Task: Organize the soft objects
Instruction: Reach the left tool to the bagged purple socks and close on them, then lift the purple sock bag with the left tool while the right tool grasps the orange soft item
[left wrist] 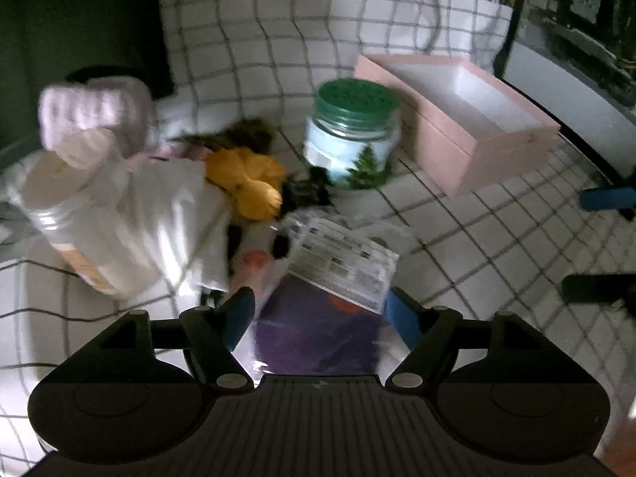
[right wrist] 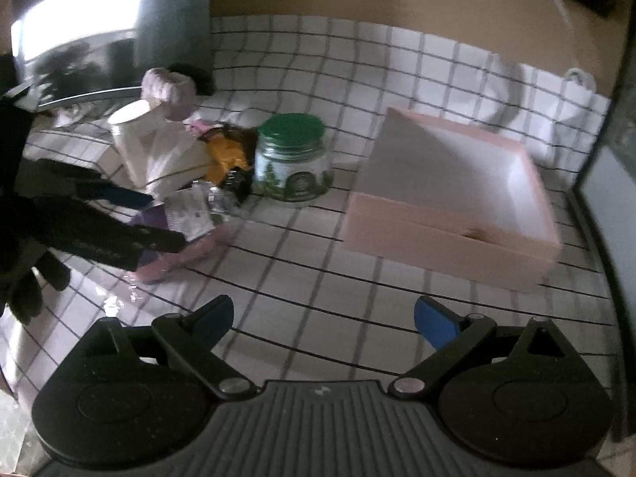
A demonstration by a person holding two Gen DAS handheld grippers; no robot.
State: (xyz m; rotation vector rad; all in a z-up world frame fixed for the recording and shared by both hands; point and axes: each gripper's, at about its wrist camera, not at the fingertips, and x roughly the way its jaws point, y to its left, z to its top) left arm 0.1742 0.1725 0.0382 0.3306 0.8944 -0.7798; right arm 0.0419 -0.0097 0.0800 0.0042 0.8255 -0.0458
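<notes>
A clear bag with a purple soft item (left wrist: 318,338) and a printed label (left wrist: 346,266) lies on the checked cloth between the wide-apart fingers of my left gripper (left wrist: 320,312); the pads do not press on it. Beyond it lie a yellow soft thing (left wrist: 246,183), a white cloth (left wrist: 179,214) over a white tub (left wrist: 75,214), and a pink knit piece (left wrist: 91,115). The open pink box (right wrist: 457,206) stands to the right, its white inside bare. My right gripper (right wrist: 324,320) is open over bare cloth in front of the box.
A glass jar with a green lid (right wrist: 292,159) stands between the pile and the pink box. A white cable (right wrist: 564,12) hangs at the back right. A dark frame edge (left wrist: 556,91) runs behind the box. Checked cloth (right wrist: 318,270) covers the table.
</notes>
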